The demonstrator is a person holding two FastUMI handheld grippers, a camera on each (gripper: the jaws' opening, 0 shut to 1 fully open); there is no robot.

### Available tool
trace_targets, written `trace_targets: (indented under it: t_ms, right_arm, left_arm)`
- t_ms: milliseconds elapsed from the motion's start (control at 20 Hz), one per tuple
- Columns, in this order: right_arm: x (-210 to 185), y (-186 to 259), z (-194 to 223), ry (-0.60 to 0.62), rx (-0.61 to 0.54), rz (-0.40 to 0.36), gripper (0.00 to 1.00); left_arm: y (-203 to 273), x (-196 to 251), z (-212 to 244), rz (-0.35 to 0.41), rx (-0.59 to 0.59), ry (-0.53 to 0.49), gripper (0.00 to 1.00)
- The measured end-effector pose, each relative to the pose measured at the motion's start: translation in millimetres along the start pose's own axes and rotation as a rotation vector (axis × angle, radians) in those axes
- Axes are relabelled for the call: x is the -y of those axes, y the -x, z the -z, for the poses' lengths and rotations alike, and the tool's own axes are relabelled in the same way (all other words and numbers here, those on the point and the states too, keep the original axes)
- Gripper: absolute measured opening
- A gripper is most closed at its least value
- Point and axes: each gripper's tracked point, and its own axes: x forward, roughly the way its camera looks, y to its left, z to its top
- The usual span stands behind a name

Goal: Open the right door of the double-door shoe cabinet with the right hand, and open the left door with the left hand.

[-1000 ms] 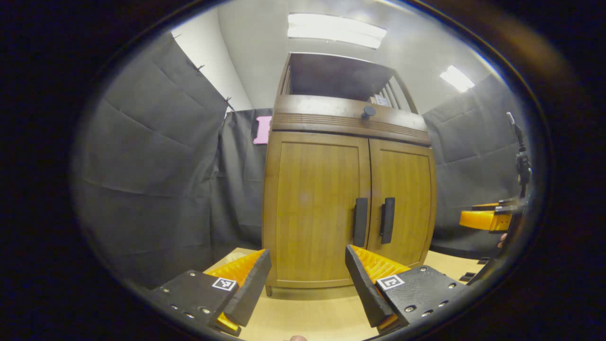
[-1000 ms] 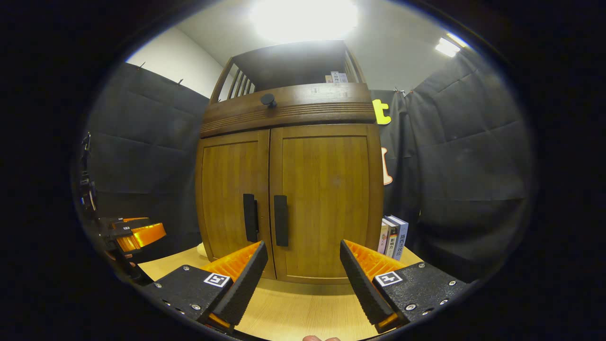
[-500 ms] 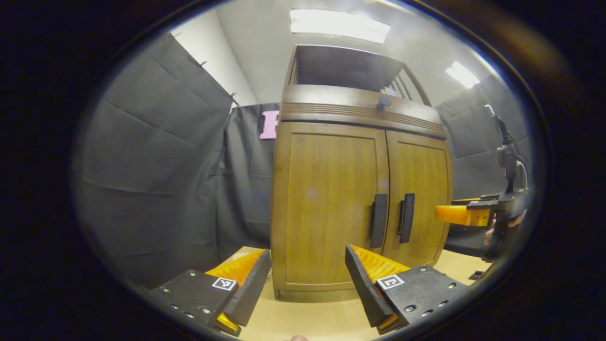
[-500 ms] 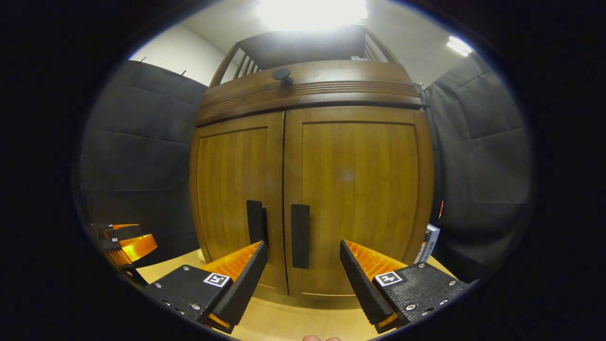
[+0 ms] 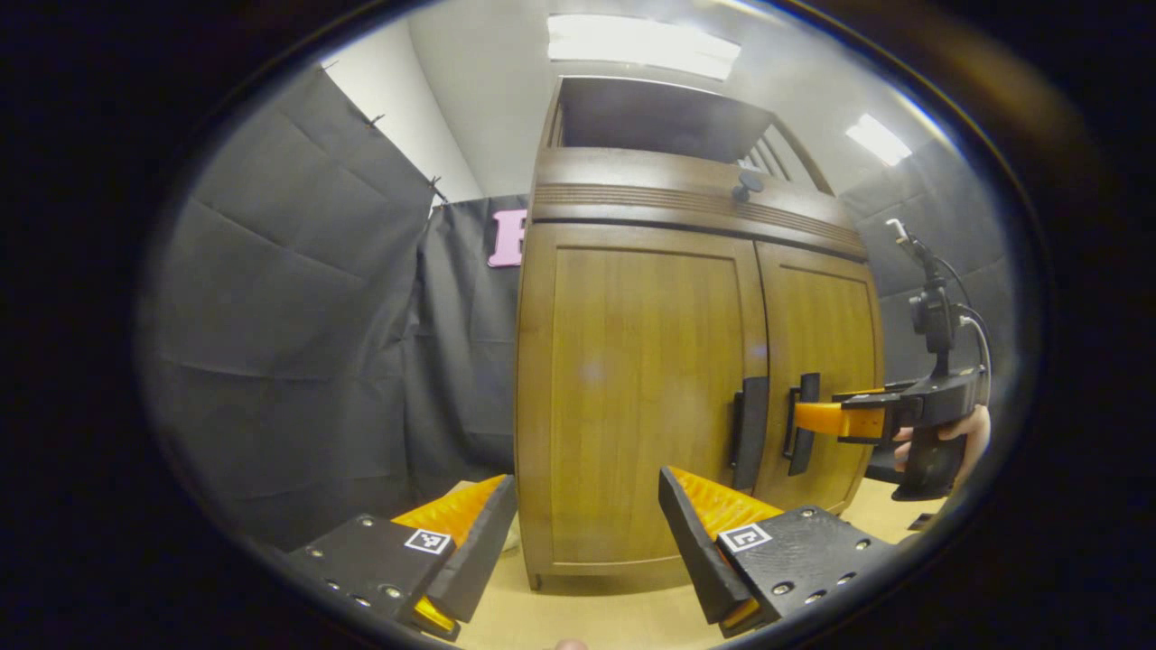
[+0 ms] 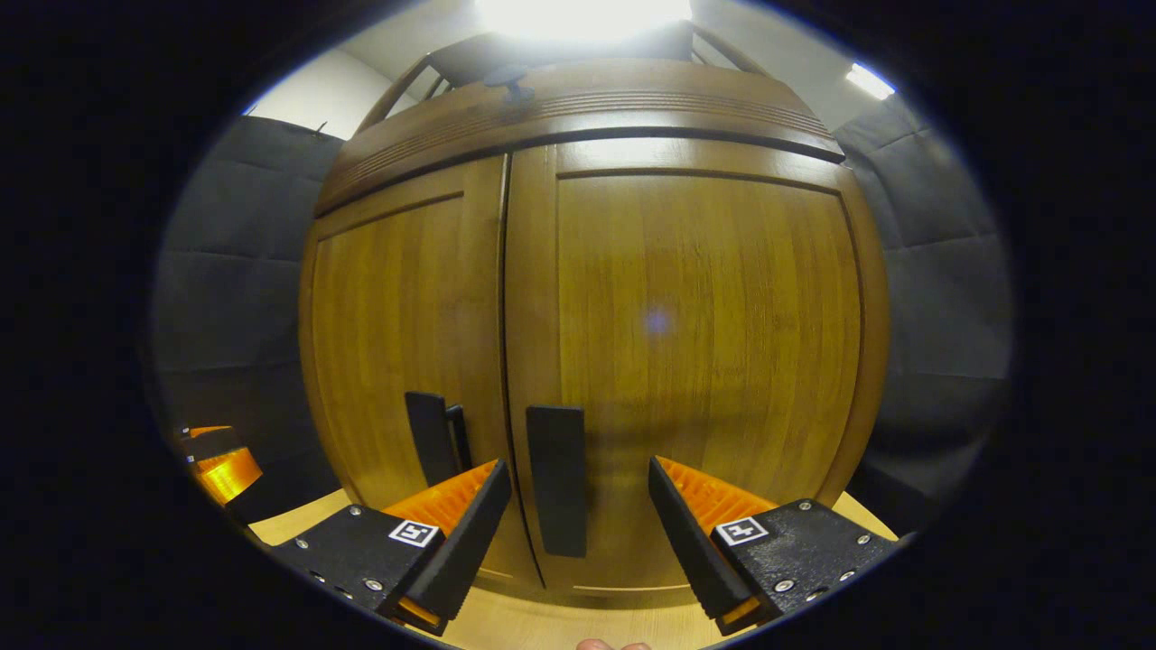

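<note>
Black cloth walls close in a pale wooden tabletop (image 5: 623,618) under ceiling strip lights; left gripper view: left gripper (image 5: 587,533) low in front, fingers spread wide with nothing between them, well short of the brown wooden double-door shoe cabinet (image 5: 632,208) standing on the table; both doors shut; left door (image 5: 632,397) faces the camera, its black vertical bar handle (image 5: 748,433) at the inner edge; right door (image 5: 822,379) beside it with its own black bar handle (image 5: 799,424); right gripper (image 5: 817,418) comes in from the right, held by a hand (image 5: 948,433), tips at that handle, whether touching cannot be told; small dark round knob (image 5: 748,183) on the drawer front above the doors. Right gripper view: right gripper close to the cabinet, fingers spread apart, the right door's handle (image 6: 557,478) standing between them, not pinched; right door (image 6: 704,334) shut; left door (image 6: 397,334) and its handle (image 6: 433,438) to the left; left gripper (image 6: 217,465) at the far left edge.
</note>
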Motion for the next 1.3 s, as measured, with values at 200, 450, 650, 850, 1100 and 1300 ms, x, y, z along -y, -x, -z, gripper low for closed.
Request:
trace_targets:
  t_ms: [200, 450, 650, 850, 1100, 1300]
  right_arm:
    - [6.3, -12.8, 8.8, -0.005, -0.023, 0.029, 0.95]
    - [6.1, -24.0, 12.8, 0.029, -0.016, 0.067, 0.94]
    - [-12.3, -26.7, 18.7, 0.013, -0.035, 0.005, 0.66]
    - [-16.2, -27.5, 20.3, 0.035, -0.022, -0.006, 0.36]
    - [-17.4, -20.3, 20.4, 0.053, -0.009, -0.03, 0.18]
    - [-17.7, 0.6, 20.5, 0.032, -0.003, -0.063, 0.18]
  left_arm:
    - [-0.3, 0.5, 2.4, 0.028, -0.032, 0.033, 0.98]
    - [-4.3, 0.0, 9.2, -0.001, -0.074, 0.047, 0.97]
    - [-2.1, -3.5, 8.2, -0.027, -0.089, 0.069, 0.92]
    - [-2.2, -11.3, 4.1, -0.045, -0.085, 0.068, 0.85]
    - [-1.0, -14.2, -1.5, -0.039, -0.078, 0.068, 0.97]
    - [0.4, -15.6, -8.4, -0.04, -0.074, 0.054, 0.97]
